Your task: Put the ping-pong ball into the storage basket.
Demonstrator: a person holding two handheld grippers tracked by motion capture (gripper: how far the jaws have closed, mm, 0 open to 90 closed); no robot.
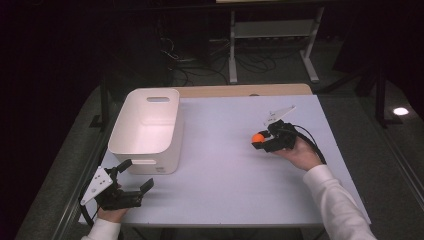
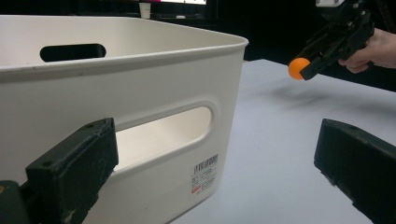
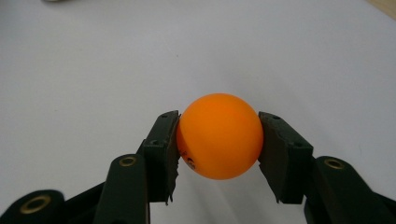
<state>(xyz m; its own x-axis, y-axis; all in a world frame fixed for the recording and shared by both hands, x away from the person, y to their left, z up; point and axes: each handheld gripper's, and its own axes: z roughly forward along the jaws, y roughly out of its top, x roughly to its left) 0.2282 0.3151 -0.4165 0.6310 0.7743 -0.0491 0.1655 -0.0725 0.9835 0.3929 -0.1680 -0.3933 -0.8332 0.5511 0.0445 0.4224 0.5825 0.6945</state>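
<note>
One orange ball [image 3: 219, 136] sits clamped between the two black pads of our right gripper [image 1: 262, 140], which presses on it from both sides. In the high view we hold it above the pale worktop [image 1: 225, 170], toward the right half and well apart from the white bin [image 1: 145, 131]. The left gripper view shows the ball [image 2: 298, 68] lifted clear of the surface, with a faint shadow below it. Our left gripper [image 1: 136, 175] rests at the near left corner of the worktop, just beside the bin's near wall, its jaws spread wide with nothing between them. The bin stands upright on the left side, with a slot handle in each end wall.
</note>
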